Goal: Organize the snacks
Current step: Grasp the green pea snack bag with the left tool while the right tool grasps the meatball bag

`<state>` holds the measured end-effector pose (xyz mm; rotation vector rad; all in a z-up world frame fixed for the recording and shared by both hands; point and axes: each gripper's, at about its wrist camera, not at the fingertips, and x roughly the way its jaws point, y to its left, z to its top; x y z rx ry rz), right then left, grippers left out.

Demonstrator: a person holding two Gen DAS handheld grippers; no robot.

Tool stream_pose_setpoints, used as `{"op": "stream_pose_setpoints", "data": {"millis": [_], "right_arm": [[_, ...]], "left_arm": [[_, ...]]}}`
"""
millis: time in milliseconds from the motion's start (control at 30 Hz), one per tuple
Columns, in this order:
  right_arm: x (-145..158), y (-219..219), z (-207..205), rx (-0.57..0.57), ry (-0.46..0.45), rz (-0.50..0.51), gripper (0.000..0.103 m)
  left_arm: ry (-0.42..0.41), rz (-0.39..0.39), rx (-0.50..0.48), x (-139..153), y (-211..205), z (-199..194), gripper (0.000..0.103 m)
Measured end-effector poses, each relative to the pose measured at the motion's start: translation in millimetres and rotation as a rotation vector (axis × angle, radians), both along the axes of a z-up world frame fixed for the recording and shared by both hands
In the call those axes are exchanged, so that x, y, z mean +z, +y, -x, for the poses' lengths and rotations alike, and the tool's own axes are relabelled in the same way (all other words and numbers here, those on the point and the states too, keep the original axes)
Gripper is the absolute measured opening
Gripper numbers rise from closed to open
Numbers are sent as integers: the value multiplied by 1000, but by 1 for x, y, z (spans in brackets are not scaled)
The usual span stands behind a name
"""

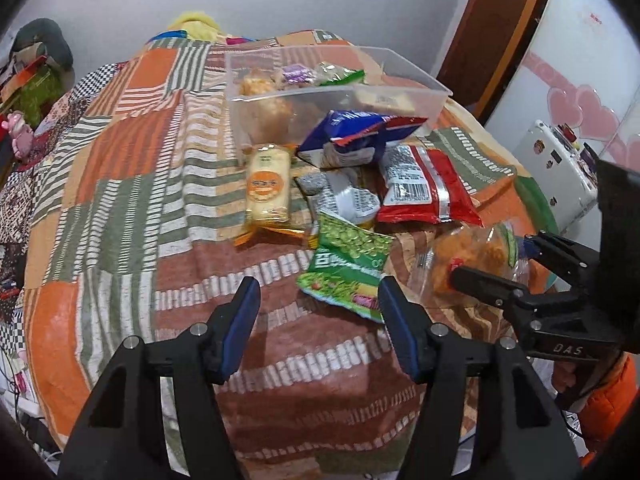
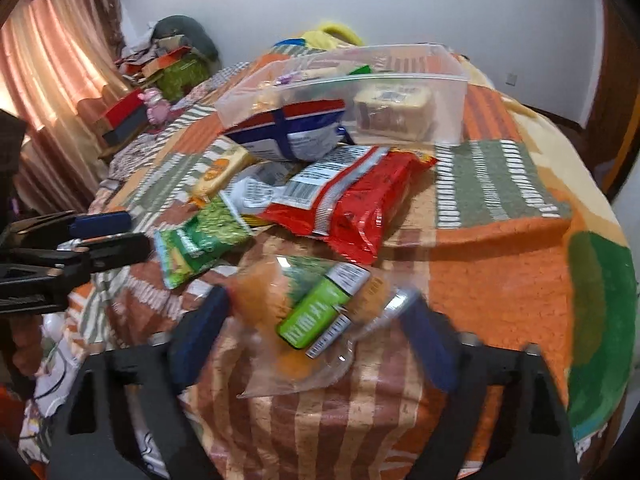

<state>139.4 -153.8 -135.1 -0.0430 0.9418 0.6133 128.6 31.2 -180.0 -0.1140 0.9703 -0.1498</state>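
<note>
Patchwork bedding (image 1: 120, 152) in orange, green and white covers the bed in the left wrist view. At twelve o'clock a clear plastic bin (image 1: 400, 94) holds several wrapped snacks. Before it lie a blue packet (image 1: 352, 136), a yellow cake bar (image 1: 267, 184), a red bag (image 1: 424, 184) and a green pea packet (image 1: 348, 264). The left gripper (image 1: 318, 320) hangs with jaws spread, empty. At three o'clock the right gripper (image 1: 492, 268) straddles a clear bag of orange snacks (image 1: 468, 256).

From the right wrist view, the bin (image 2: 420, 80) sits at twelve o'clock with a boxed snack (image 2: 394, 110) inside. The right gripper (image 2: 316, 332) has jaws spread around the clear bag (image 2: 312, 316), though blur hides any contact.
</note>
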Motion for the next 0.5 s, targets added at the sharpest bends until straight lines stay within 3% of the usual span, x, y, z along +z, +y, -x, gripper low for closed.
{"op": "stream_pose_setpoints", "data": {"millis": [200, 400, 500], "right_arm": [[3, -9, 5, -21, -34, -7, 41], [11, -22, 4, -42, -49, -21, 38], [18, -28, 4, -55, -63, -31, 38]], "left_arm": [[26, -4, -30, -13, -15, -18, 61], [32, -30, -28, -27, -24, -32, 61], [6, -64, -28, -30, -27, -32, 52]]}}
